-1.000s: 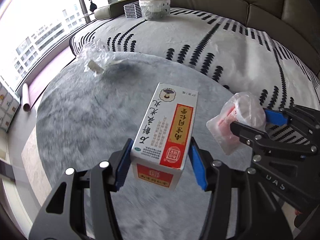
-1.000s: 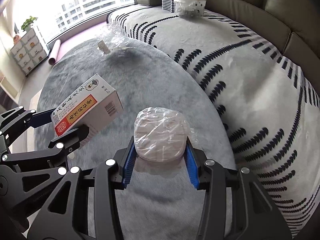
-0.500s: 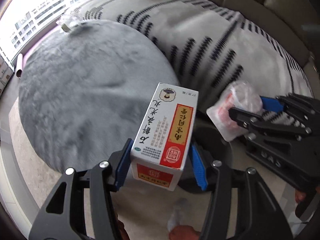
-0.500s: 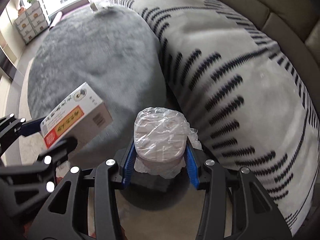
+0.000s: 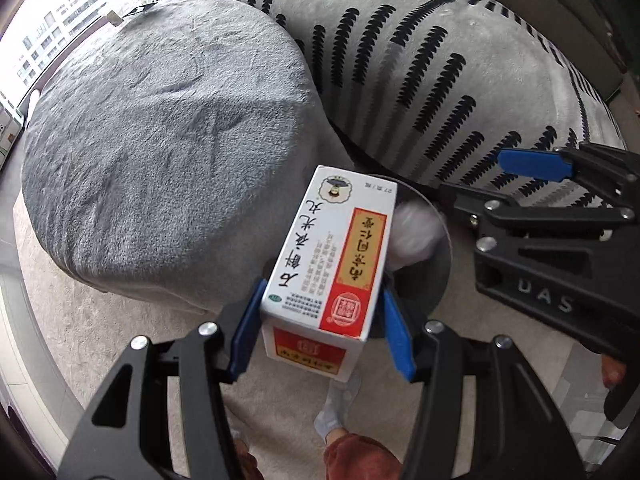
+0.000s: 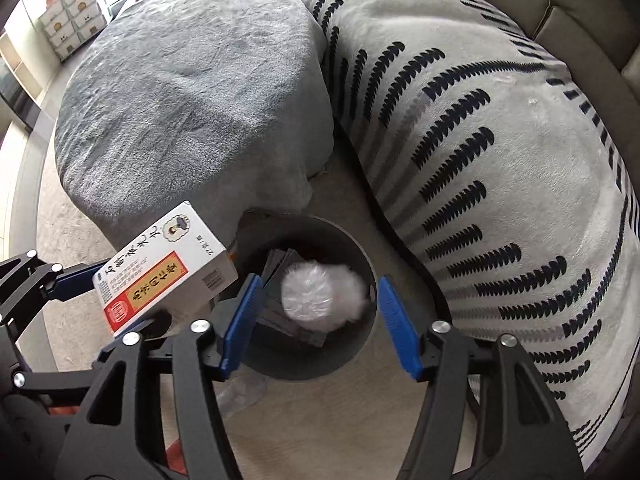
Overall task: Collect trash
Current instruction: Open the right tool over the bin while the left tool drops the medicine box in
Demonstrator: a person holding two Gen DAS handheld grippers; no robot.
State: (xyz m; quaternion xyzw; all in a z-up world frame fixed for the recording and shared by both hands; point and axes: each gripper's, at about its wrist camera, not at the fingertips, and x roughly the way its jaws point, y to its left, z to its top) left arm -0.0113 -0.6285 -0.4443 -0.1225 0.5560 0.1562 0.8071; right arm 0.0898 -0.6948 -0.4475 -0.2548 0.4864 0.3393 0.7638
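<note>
My left gripper (image 5: 323, 308) is shut on a white and red medicine box (image 5: 336, 248), its blue pads pressing both long sides. The box hangs over the edge of a dark round trash bin (image 6: 352, 356) that stands on the floor. Above the bin's mouth, the jaws of my right gripper (image 6: 319, 292) are opening, and the pads touch nothing. A wad of clear plastic wrap (image 6: 316, 298) is blurred below them, loose inside the bin over some paper scraps. The left wrist view shows the right gripper (image 5: 476, 178) beside the box and the wad (image 5: 416, 236) behind it.
A grey fleece-covered round seat (image 5: 160, 140) rises just behind the bin. A white throw with dark dashes (image 6: 500, 140) drapes the sofa to the right. Beige floor surrounds the bin. A person's socked foot (image 5: 332, 412) is below the left gripper. Storage drawers (image 6: 72, 12) stand far left.
Both grippers swung from over the grey seat down to the trash bin on the floor. The right jaws parted and the plastic wad dropped out. The box stays gripped.
</note>
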